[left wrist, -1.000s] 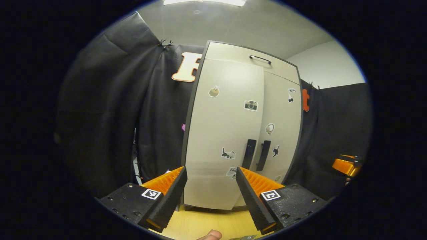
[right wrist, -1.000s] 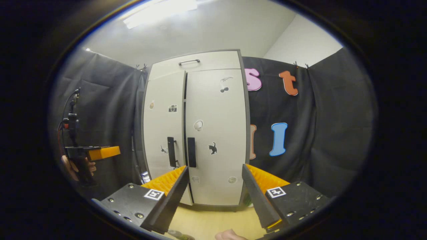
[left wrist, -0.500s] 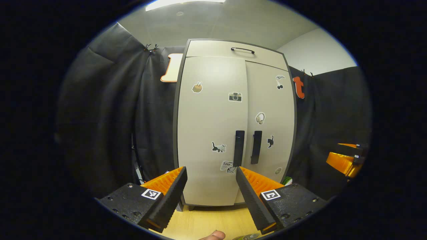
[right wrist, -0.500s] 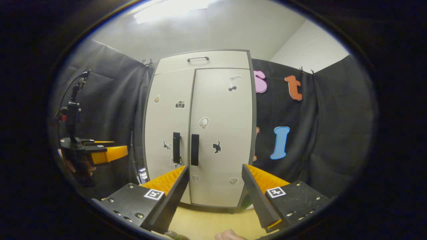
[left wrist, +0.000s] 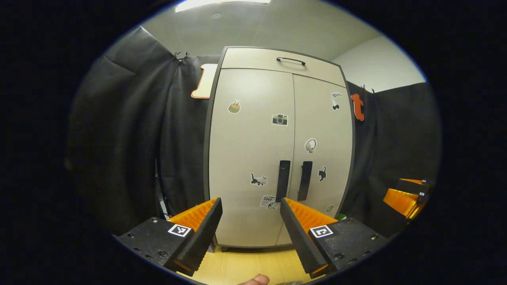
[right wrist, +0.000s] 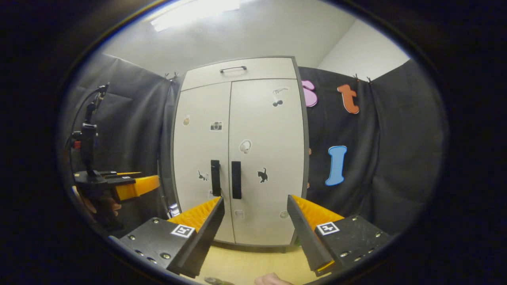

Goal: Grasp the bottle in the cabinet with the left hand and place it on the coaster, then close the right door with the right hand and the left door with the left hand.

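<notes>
The pale cabinet [left wrist: 277, 130] stands ahead on the wooden tabletop [left wrist: 245, 266] with both doors flush and its two dark handles [left wrist: 283, 180] side by side. My left gripper [left wrist: 249, 237] hangs open in front of the left door, apart from it, with nothing between its fingers. My right gripper [right wrist: 255, 237] is open too, facing the right door [right wrist: 267, 158] from a short distance. A small green bit [left wrist: 341, 217] peeks out at the cabinet's lower right corner; I cannot tell whether it is the bottle. In the right gripper view the left gripper [right wrist: 132, 188] shows at the left, held by a hand [right wrist: 93, 204].
Black cloth walls close in on both sides of the cabinet. A drawer with a thin handle [left wrist: 291, 60] tops the cabinet. The right gripper [left wrist: 404, 198] shows at the far right of the left gripper view. A thumb tip [right wrist: 273, 279] shows at the bottom edge.
The left door stood slightly ajar one second ago and is flush with the right one now. The left gripper has swung to face the cabinet squarely.
</notes>
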